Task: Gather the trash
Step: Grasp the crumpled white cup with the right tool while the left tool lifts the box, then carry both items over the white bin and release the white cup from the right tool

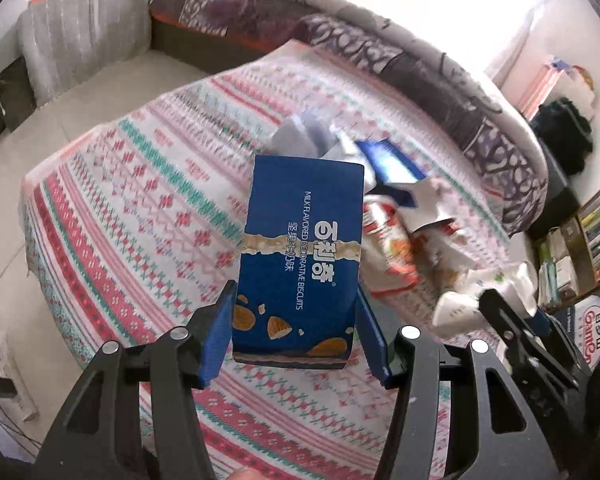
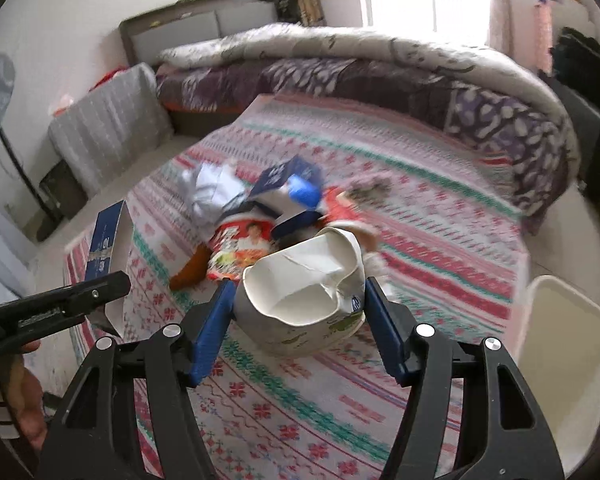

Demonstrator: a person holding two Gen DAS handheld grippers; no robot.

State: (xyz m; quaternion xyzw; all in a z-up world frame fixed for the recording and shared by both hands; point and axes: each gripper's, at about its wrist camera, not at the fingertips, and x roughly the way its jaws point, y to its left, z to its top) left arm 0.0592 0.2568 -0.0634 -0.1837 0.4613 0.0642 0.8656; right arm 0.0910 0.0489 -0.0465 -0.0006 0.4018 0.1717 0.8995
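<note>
While both claws are loaded, no item is yet seen binned. Left claw (image 1: 296, 344) is held half closed on a blue box (image 1: 300, 256), lifted clear of the bed (image 1: 120, 184). Right claw (image 2: 300, 332) is clamped on a crushed cup (image 2: 304, 300), also off the bed. A white bin (image 2: 568, 344) is seen at right, near the bed edge. A pile (image 2: 256, 220) of wrappers and paper is left mid-bed, still to be collected.

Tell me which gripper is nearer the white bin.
Right. The right gripper, holding the crushed paper cup, has the white bin just to its right; the left gripper is across on the far side.
</note>
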